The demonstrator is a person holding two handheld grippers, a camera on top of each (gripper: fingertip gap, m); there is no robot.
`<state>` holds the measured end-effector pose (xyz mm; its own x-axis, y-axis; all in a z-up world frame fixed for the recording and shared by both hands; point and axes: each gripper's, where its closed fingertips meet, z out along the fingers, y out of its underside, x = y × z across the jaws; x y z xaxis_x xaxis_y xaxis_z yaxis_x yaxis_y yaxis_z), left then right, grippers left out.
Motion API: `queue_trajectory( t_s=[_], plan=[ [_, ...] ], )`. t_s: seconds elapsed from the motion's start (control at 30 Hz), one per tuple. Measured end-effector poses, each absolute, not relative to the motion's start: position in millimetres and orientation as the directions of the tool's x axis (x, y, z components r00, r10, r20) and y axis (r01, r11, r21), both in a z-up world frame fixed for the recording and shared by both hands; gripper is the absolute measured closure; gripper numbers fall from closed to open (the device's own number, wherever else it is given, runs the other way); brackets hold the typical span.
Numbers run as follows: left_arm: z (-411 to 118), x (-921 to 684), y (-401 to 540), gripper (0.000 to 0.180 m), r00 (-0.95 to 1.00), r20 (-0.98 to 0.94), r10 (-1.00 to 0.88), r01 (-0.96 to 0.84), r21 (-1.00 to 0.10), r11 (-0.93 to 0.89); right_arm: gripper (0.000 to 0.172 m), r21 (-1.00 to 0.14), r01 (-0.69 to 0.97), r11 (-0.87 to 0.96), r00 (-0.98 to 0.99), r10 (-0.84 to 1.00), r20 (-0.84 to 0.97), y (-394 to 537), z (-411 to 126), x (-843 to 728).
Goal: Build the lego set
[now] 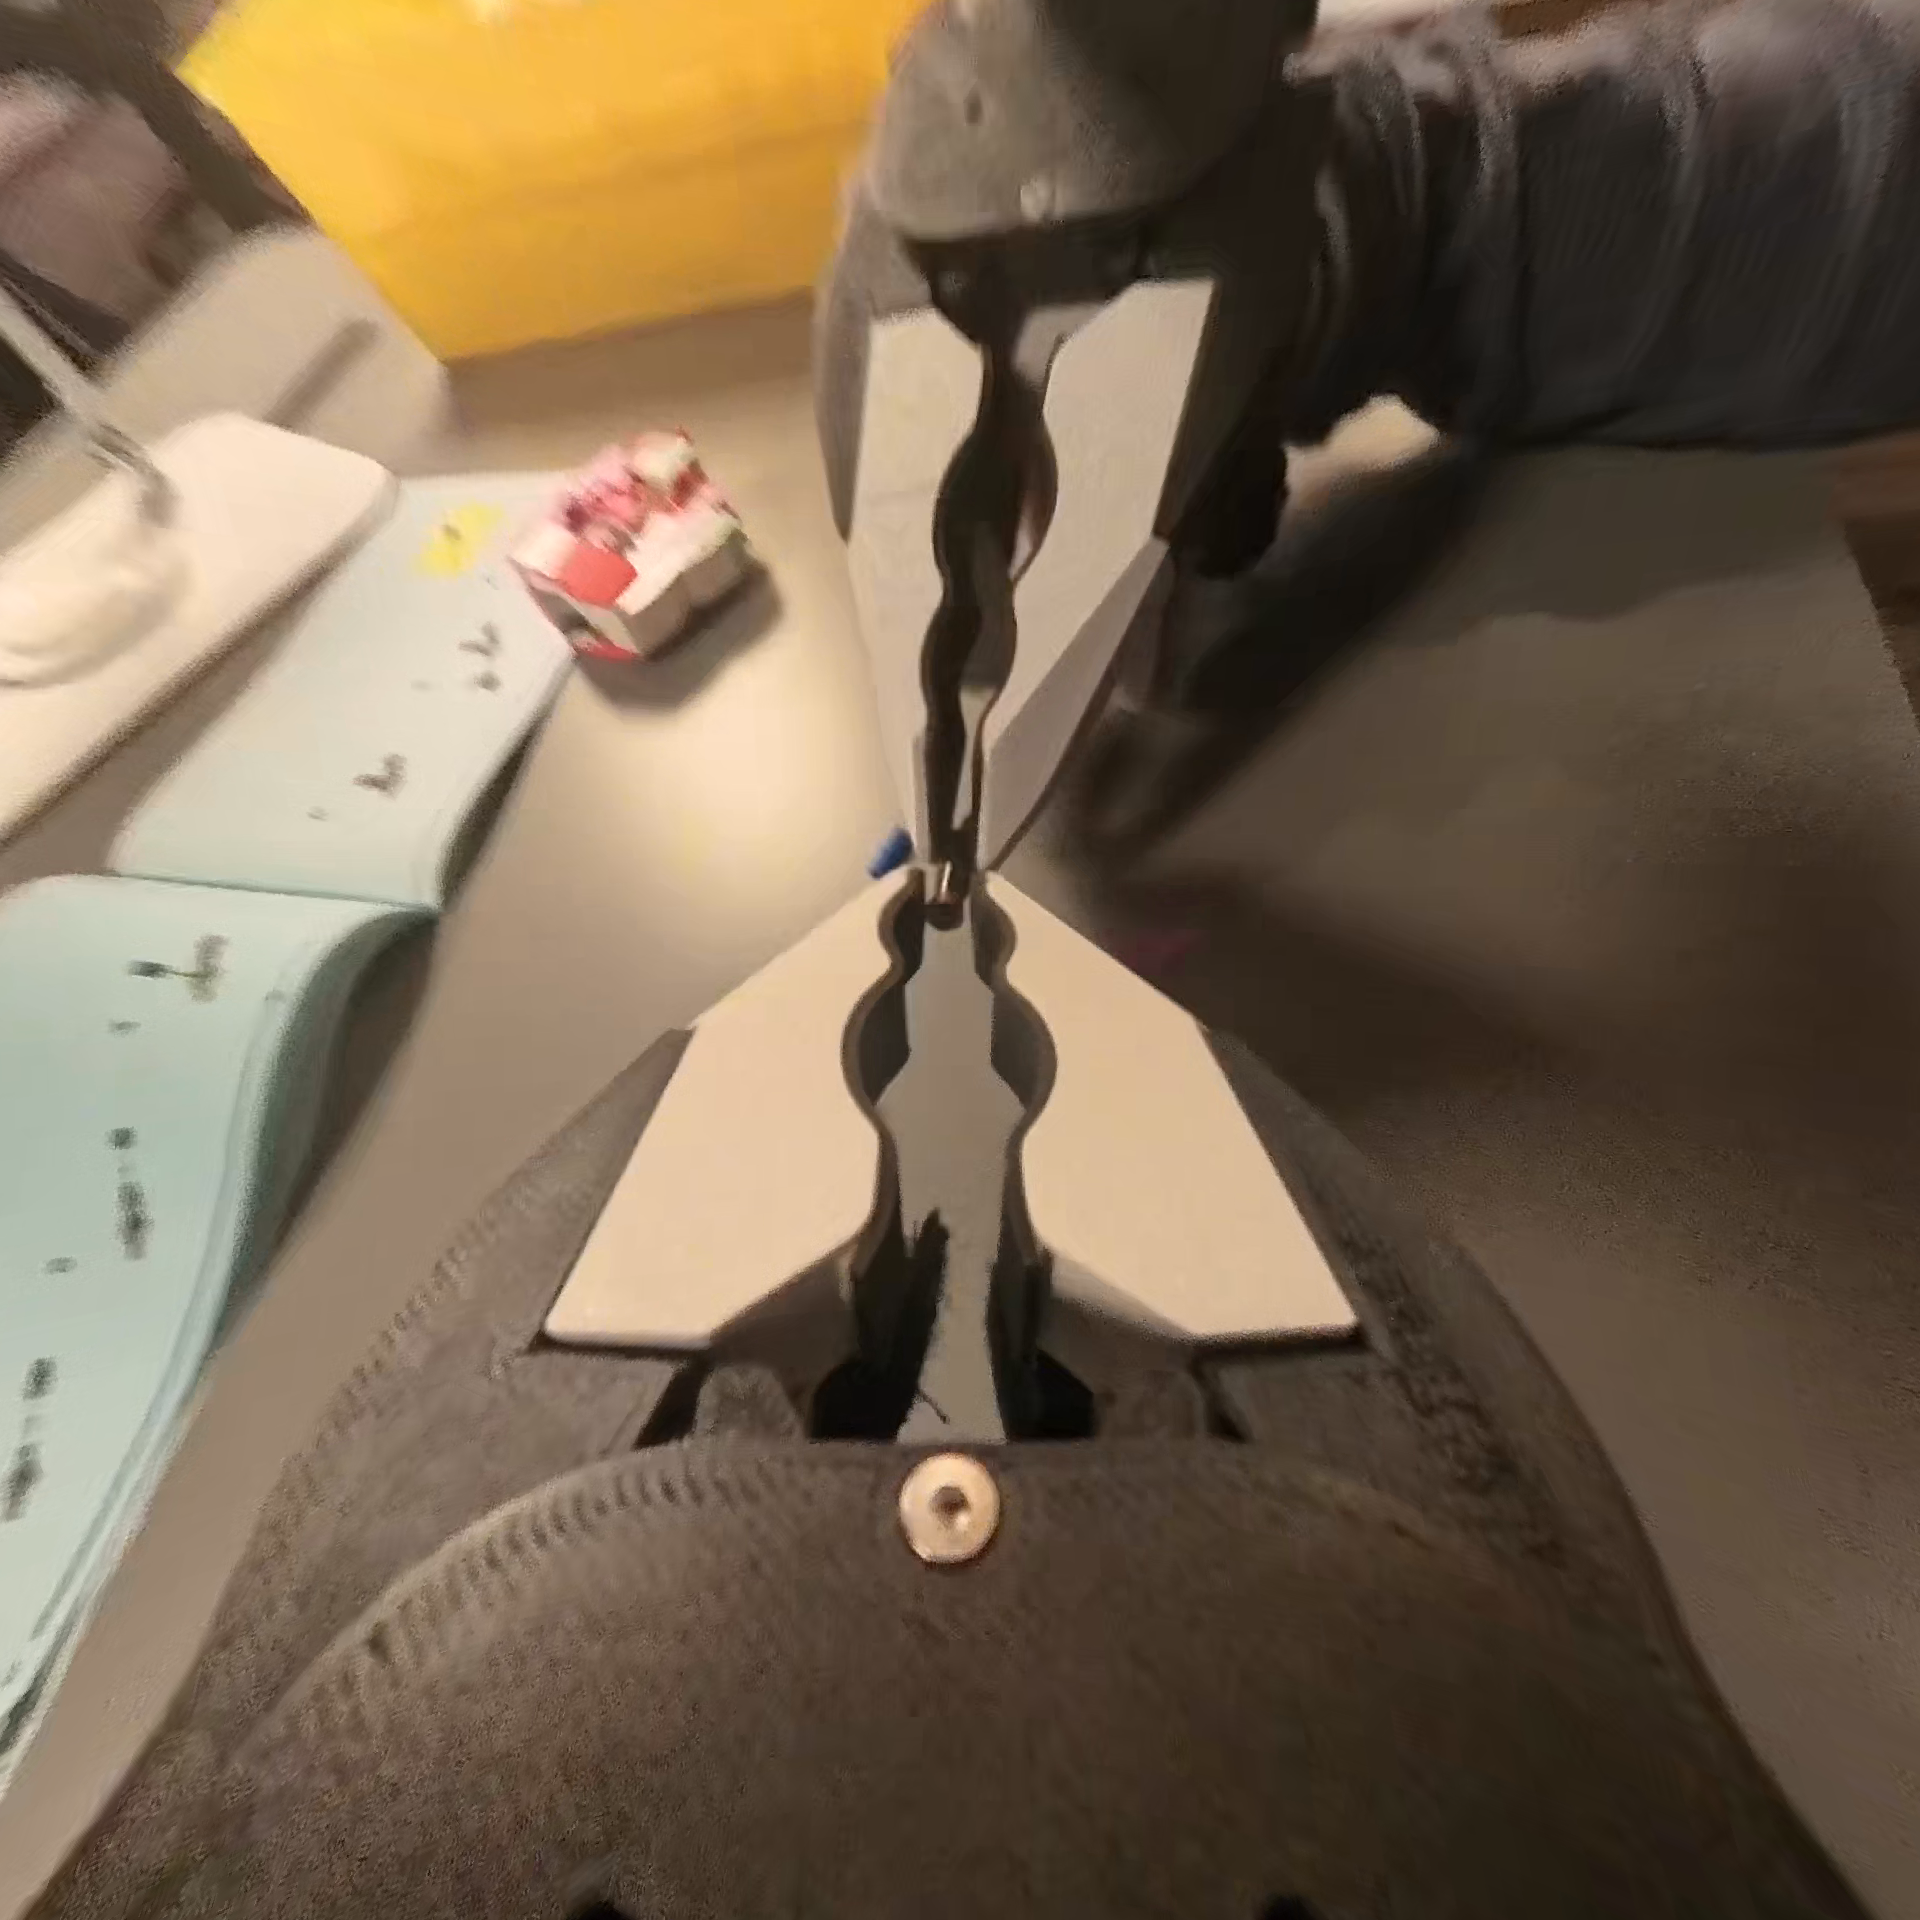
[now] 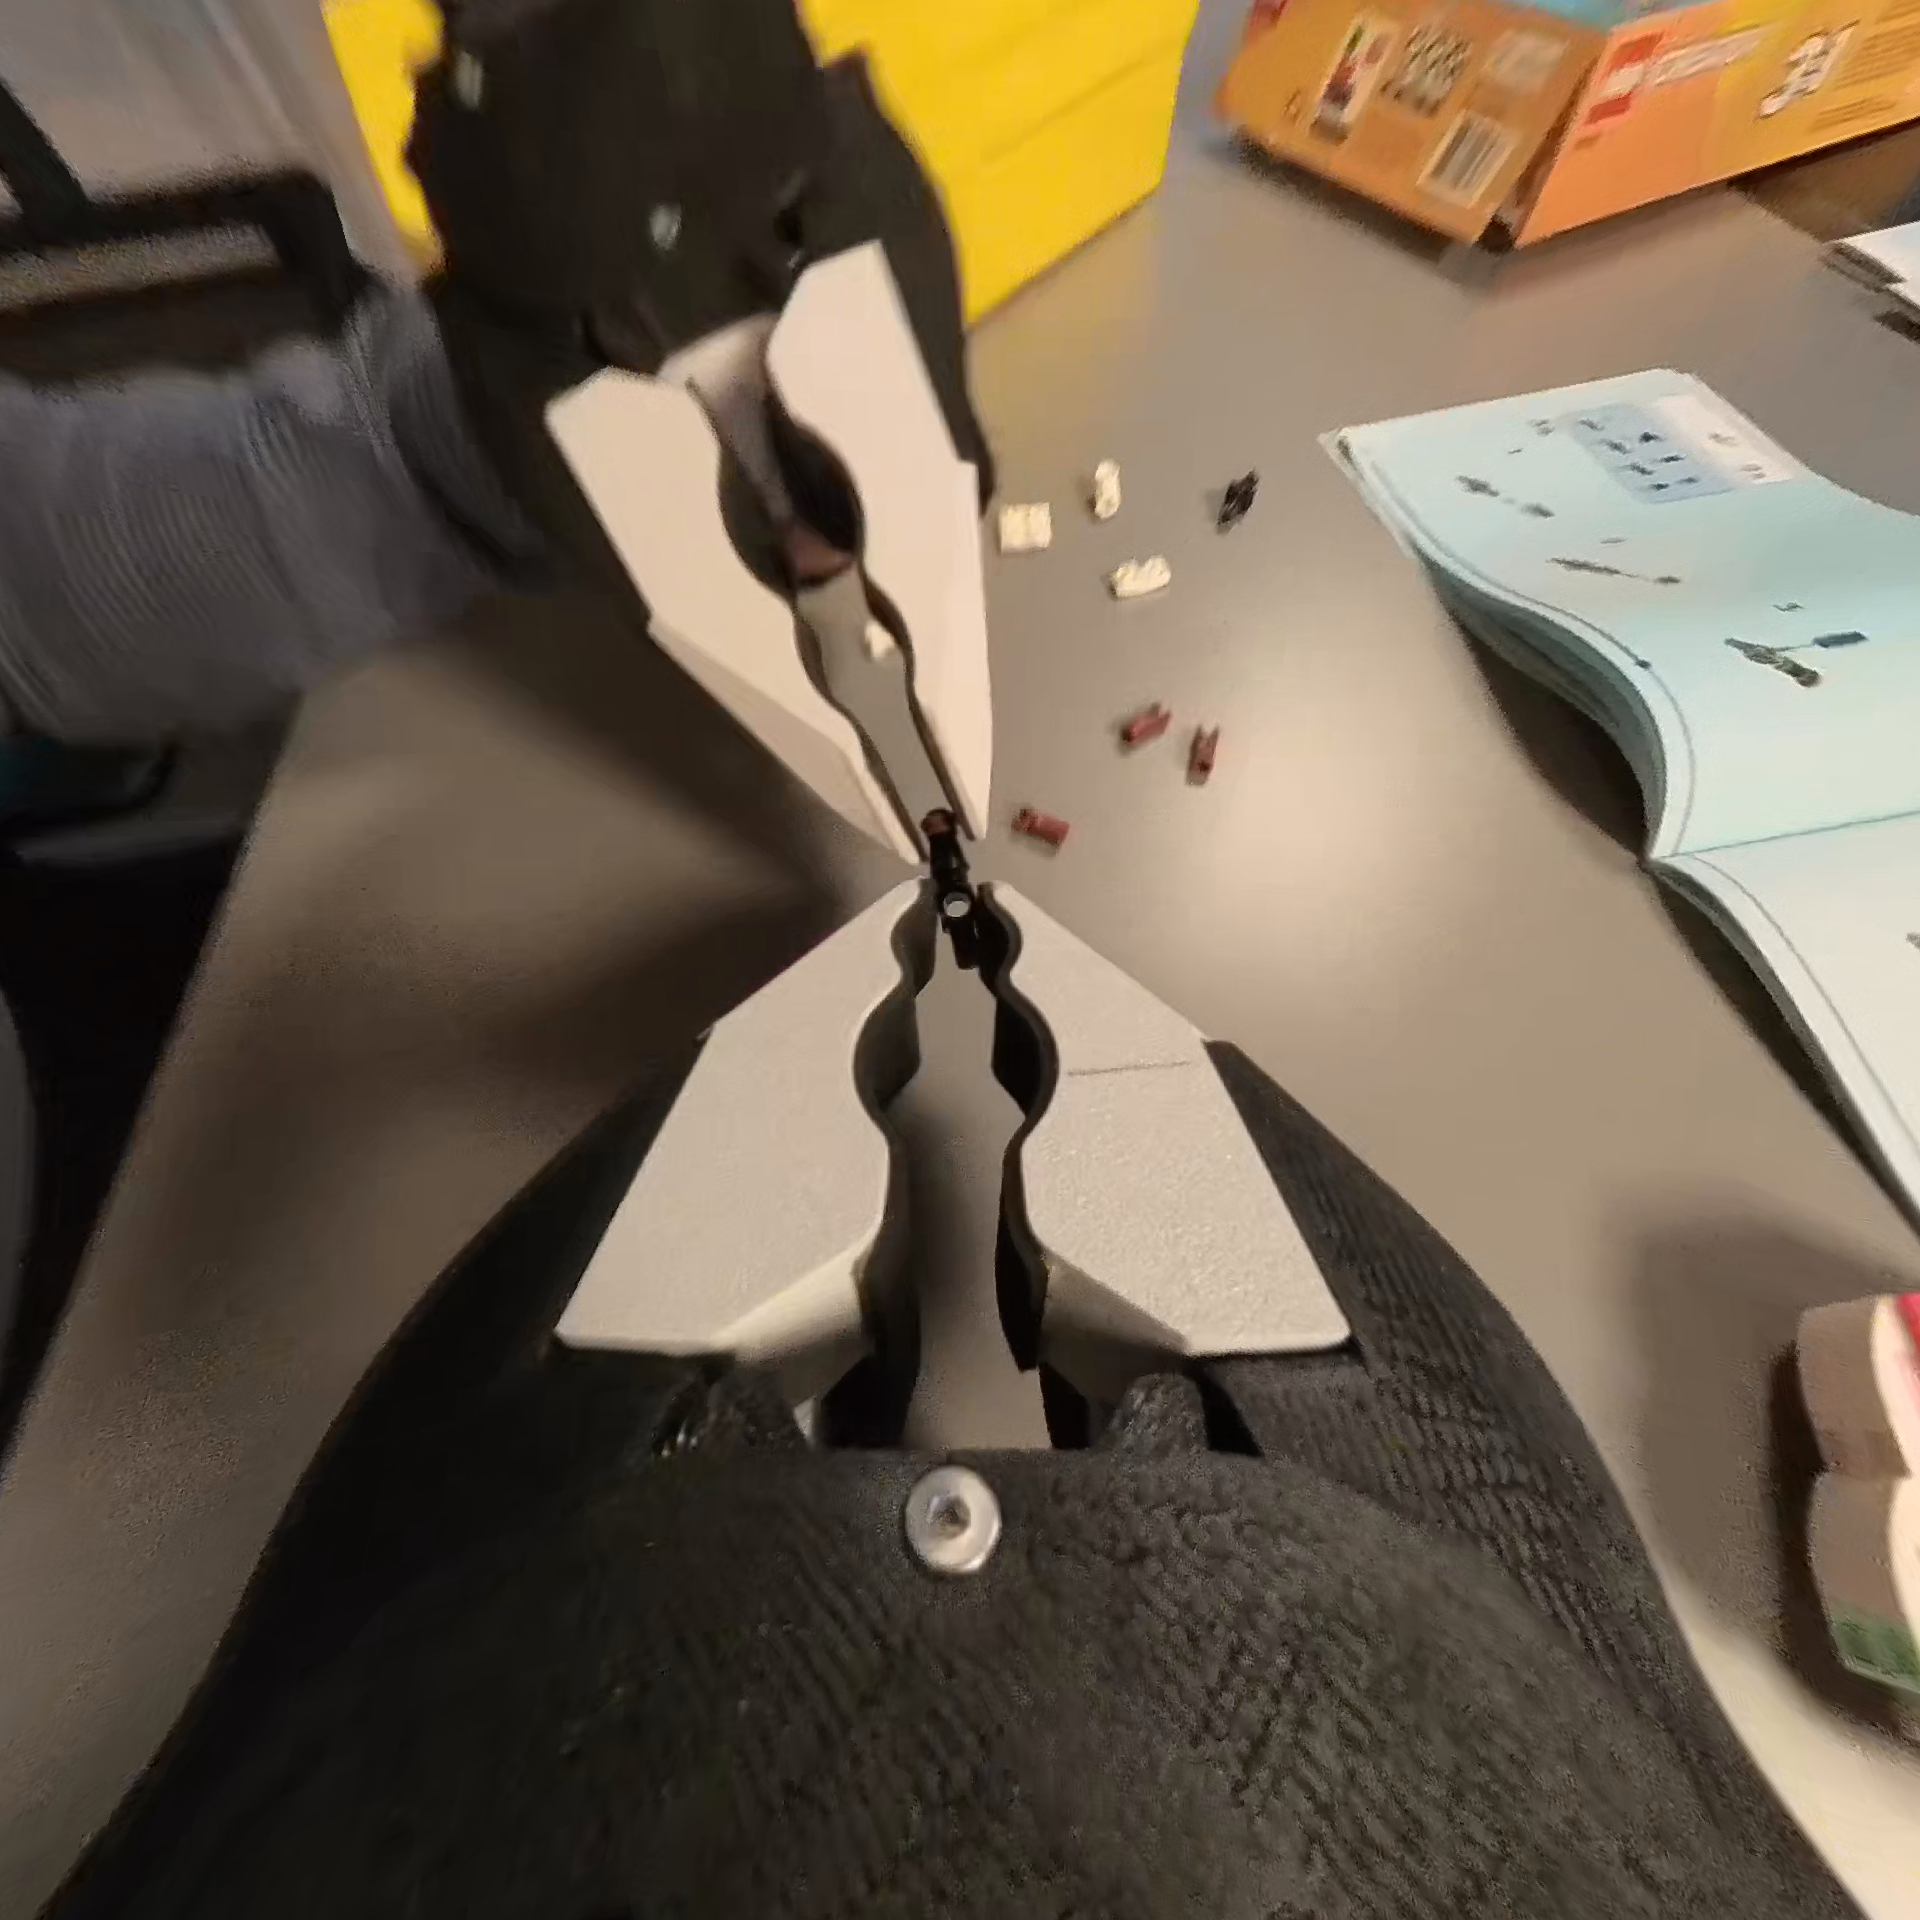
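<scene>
My two grippers meet tip to tip above a grey table. In the right wrist view, my right gripper is shut on a thin black pin-like brick piece with a small round hole. The piece reaches forward to my left gripper, whose tips close on a small dark brown piece at its far end. In the left wrist view, my left gripper is shut on that small dark piece, and the right gripper comes down from above right against it.
Open pale blue instruction booklets lie on the table. Several small brown and white loose bricks lie beyond the tips, with a blue bit. A red-and-white brick model, a yellow bin and an orange box stand farther back. The tips of both grippers are at nearly the same place.
</scene>
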<state>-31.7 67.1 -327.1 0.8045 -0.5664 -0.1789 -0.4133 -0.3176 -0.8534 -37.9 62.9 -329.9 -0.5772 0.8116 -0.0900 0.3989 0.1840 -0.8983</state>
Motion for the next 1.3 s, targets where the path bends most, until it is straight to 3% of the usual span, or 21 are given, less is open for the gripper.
queue_trajectory(
  t_s=[0.17,0.3,0.47,0.87,1.0,1.07,1.13,1.2,1.3],
  plan=[
    [-274.0,-48.5,81.4,0.112,0.859,-0.436,-0.267,-0.465,-0.883,-0.054,0.166,-0.904,0.347,-0.250,-0.528,0.744,-0.408,64.8,-283.8,-50.1],
    [-259.2,-51.6,84.5,0.117,0.752,-0.659,-0.028,-0.659,-0.752,0.000,0.166,-0.787,0.306,-0.535,-0.555,0.572,-0.604,64.5,-254.1,-52.4],
    [-247.8,-48.7,85.6,0.139,0.697,-0.712,0.083,-0.715,-0.698,0.020,0.166,-0.665,0.315,-0.677,-0.572,0.424,-0.702,68.4,-243.0,-51.8],
    [-246.5,-46.7,84.3,0.147,0.655,-0.749,0.095,-0.754,-0.657,0.017,0.166,-0.667,0.322,-0.672,-0.573,0.423,-0.702,65.1,-243.5,-51.4],
    [-248.1,-49.5,83.6,0.148,0.635,-0.767,0.089,-0.770,-0.638,-0.002,0.163,-0.710,0.282,-0.646,-0.547,0.500,-0.672,72.2,-243.9,-52.7],
    [-251.4,-55.9,80.7,0.148,0.625,-0.776,0.081,-0.778,-0.628,-0.019,0.158,-0.791,0.260,-0.553,-0.470,0.643,-0.604,91.3,-253.6,-53.0],
    [-255.5,-62.4,76.8,0.148,0.636,-0.770,0.058,-0.770,-0.638,-0.023,0.159,-0.887,0.312,-0.340,-0.368,0.818,-0.443,111.8,-277.9,-49.1],
    [-258.9,-65.1,73.9,0.148,0.654,-0.756,0.024,-0.756,-0.654,-0.012,0.159,-0.880,0.460,-0.117,-0.337,0.894,-0.295,118.5,-312.4,-38.3],
    [-267.5,-64.7,72.4,0.148,0.651,-0.758,-0.026,-0.759,-0.651,-0.011,0.159,-0.833,0.553,0.016,-0.378,0.896,-0.234,108.8,-339.2,-32.1]
  ],
)
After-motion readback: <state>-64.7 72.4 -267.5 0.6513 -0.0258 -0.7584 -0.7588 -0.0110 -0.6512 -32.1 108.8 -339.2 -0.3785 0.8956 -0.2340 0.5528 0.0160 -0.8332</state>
